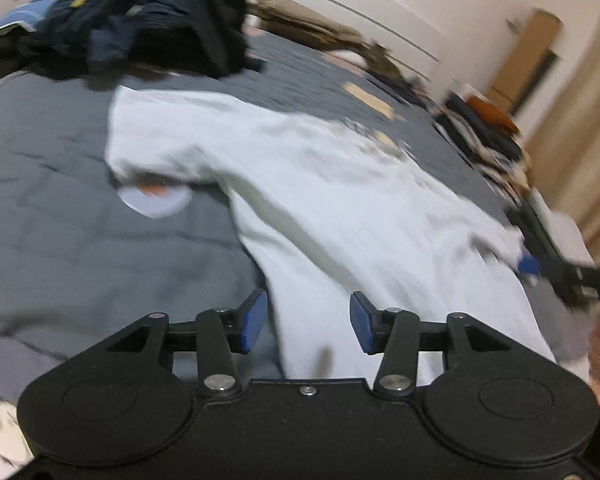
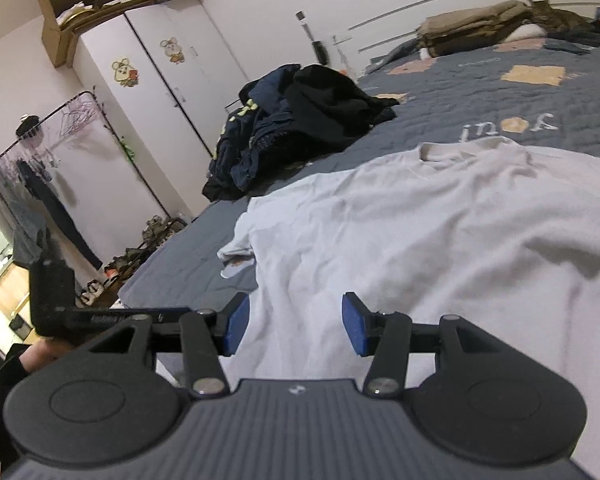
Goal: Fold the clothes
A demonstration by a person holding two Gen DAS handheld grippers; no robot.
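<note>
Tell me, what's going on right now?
Left gripper open, right gripper open, both empty. White T-shirt spread on bed, unfolded. Dark clothes pile beyond, clear.

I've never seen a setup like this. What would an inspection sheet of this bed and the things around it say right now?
Surface: grey quilted bedspread with tan patches, covering the bed.
Job's things: white cotton T-shirt spread flat, wrinkled, collar toward the headboard.
Clutter: heap of dark navy and black clothes; folded tan stack near the headboard.
Grippers: left gripper open above the shirt's hem, nothing between its blue pads; right gripper open over the shirt, not pinching it.
Cables: nothing seen.
Surroundings: white wardrobe with cartoon stickers, cardboard boxes on top, clothes rack, shoes on the floor.
</note>
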